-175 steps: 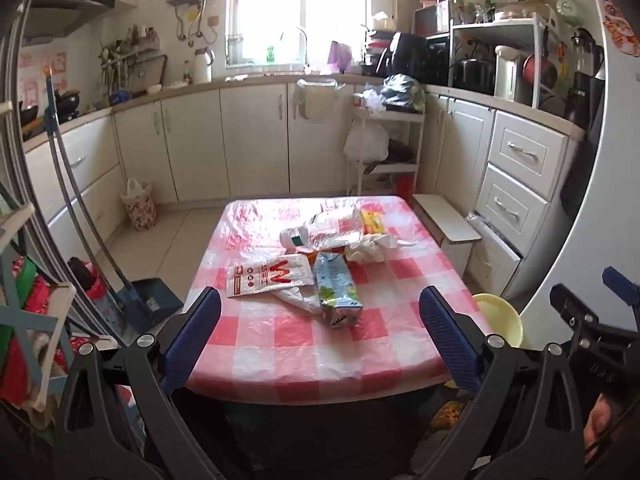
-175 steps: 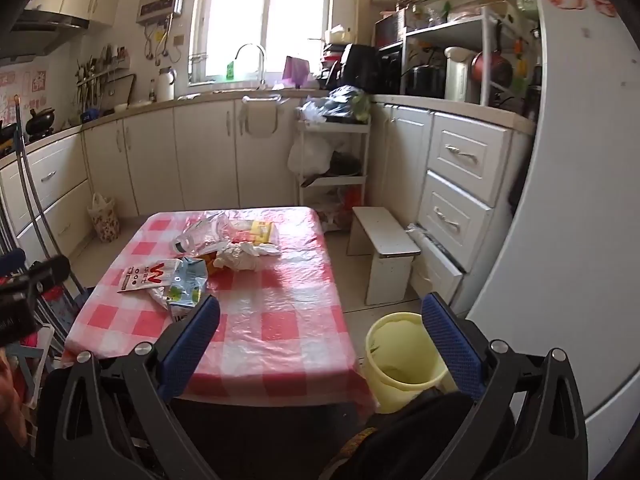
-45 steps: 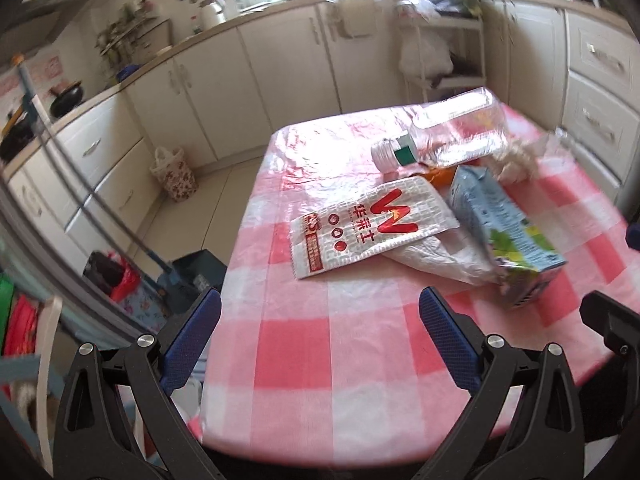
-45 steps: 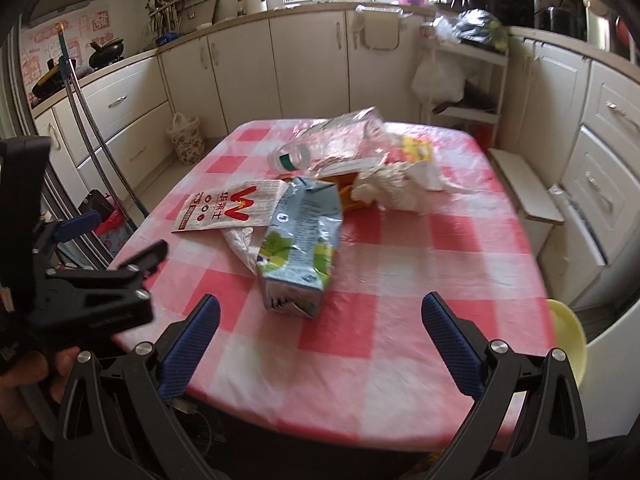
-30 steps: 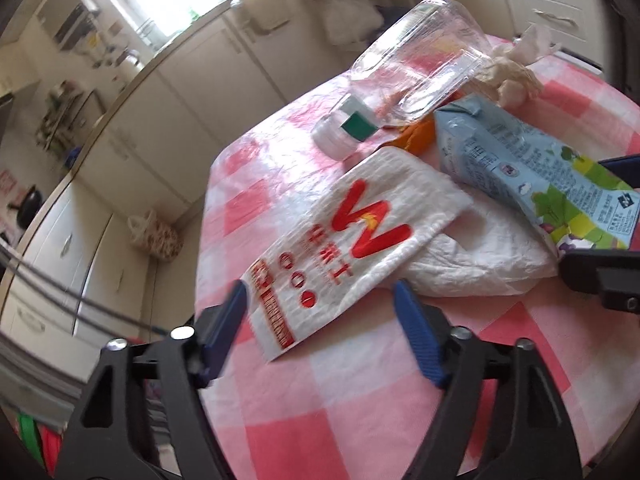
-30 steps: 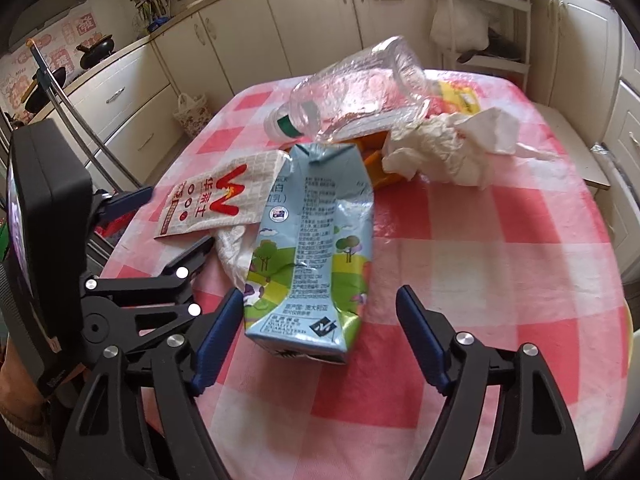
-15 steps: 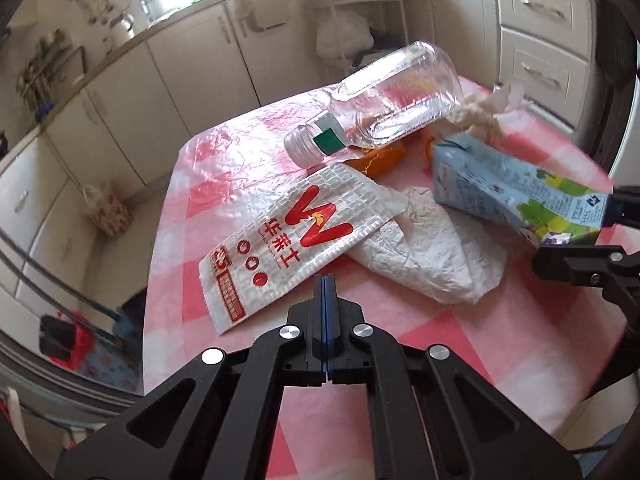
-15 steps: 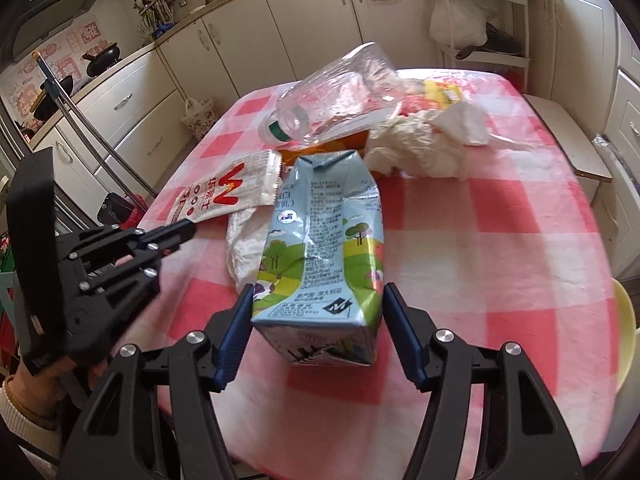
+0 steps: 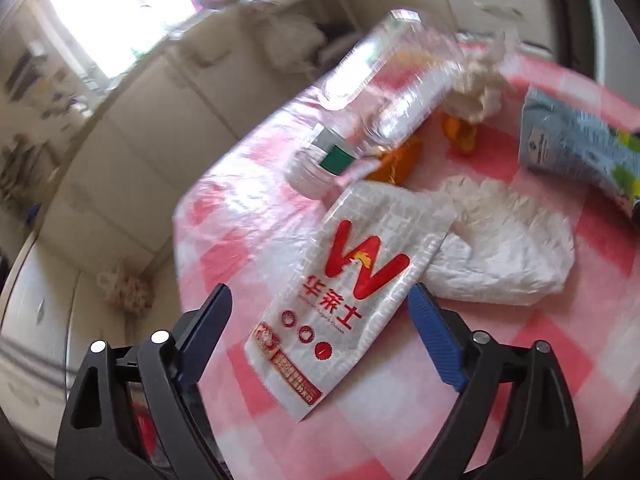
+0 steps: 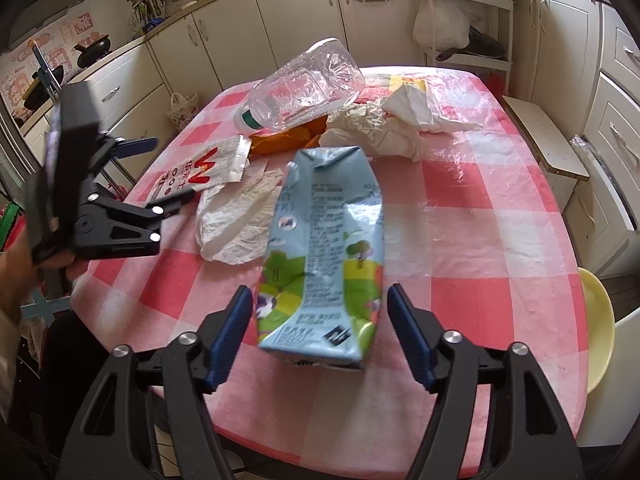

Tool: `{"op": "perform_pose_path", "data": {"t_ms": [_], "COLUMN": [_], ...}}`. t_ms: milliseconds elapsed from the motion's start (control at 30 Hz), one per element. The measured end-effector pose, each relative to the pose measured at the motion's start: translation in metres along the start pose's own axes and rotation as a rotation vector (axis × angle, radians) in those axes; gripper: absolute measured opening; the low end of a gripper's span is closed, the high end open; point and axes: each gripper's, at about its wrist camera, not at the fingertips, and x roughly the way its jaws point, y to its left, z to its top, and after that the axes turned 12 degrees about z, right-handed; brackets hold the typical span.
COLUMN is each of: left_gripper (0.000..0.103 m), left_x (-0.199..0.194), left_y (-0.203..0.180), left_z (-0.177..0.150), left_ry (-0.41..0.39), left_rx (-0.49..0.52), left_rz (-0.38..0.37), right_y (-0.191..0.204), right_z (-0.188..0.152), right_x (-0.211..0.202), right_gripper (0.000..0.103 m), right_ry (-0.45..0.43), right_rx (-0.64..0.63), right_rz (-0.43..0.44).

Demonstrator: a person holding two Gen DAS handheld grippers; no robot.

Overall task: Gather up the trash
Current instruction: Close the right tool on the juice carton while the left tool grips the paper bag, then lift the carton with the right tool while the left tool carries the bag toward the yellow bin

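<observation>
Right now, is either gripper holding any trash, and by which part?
Nothing is held. The right gripper straddles the milk carton's base, pads clear; the left gripper opens around the paper bag.

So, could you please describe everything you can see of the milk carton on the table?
The milk carton is a pale blue paper carton printed with green hills and trees, dented and creased. It lies flat on the checked tablecloth, base towards the camera, gabled top towards the clear bottle. The right gripper straddles its base, jaws opening.

paper bag (image 9: pixel 352 280): red "W", "华莱士" | milk carton (image 10: pixel 326 248): print unreadable
</observation>
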Motion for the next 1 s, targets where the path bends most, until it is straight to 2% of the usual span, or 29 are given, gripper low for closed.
{"op": "perform_pose_path", "data": {"t_ms": [67, 100, 133, 167, 200, 267, 300, 367, 433, 733, 833, 1000], "left_gripper": [0.086, 0.073, 0.065, 0.048, 0.032, 0.008, 0.002, 0.002, 0.002, 0.001, 0.001, 0.001], "left_x": [0.009, 0.013, 0.016, 0.018, 0.019, 0.018, 0.015, 0.006, -0.007, -0.079, -0.096, -0.115], "left_y": [0.004, 0.008, 0.012, 0.015, 0.016, 0.014, 0.013, 0.008, 0.006, 0.021, 0.026, 0.025], "left_z": [0.003, 0.006, 0.008, 0.008, 0.007, 0.004, 0.003, -0.002, -0.010, -0.039, -0.043, -0.040], "left_ry": [0.008, 0.031, 0.057, 0.076, 0.085, 0.100, 0.105, 0.101, 0.102, 0.018, -0.005, -0.029], "left_rx": [0.000, -0.025, -0.060, -0.092, -0.110, -0.145, -0.157, -0.177, -0.223, -0.541, -0.600, -0.625], "left_rz": [-0.064, -0.134, -0.202, -0.254, -0.274, -0.289, -0.277, -0.255, -0.240, -0.197, -0.189, -0.219], "right_y": [-0.002, -0.004, -0.006, -0.009, -0.011, -0.012, -0.013, -0.011, -0.010, -0.007, -0.006, -0.006], "right_z": [0.002, 0.003, 0.005, 0.006, 0.007, 0.007, 0.007, 0.006, 0.005, -0.001, -0.003, -0.006], "right_x": [0.001, 0.002, 0.004, 0.004, 0.006, 0.009, 0.012, 0.012, 0.012, -0.006, -0.014, -0.029], "right_gripper": [0.069, 0.069, 0.069, 0.069, 0.069, 0.069, 0.068, 0.064, 0.064, 0.063, 0.063, 0.062], "right_ry": [-0.005, -0.007, -0.008, -0.007, -0.006, 0.001, 0.010, 0.010, 0.014, -0.039, -0.060, -0.093], "right_rx": [0.002, 0.006, 0.011, 0.018, 0.022, 0.027, 0.032, 0.025, 0.019, 0.012, 0.009, 0.004], "right_rz": [0.001, 0.001, 0.003, 0.007, 0.011, 0.013, 0.017, 0.015, 0.015, 0.000, -0.004, -0.013]}}
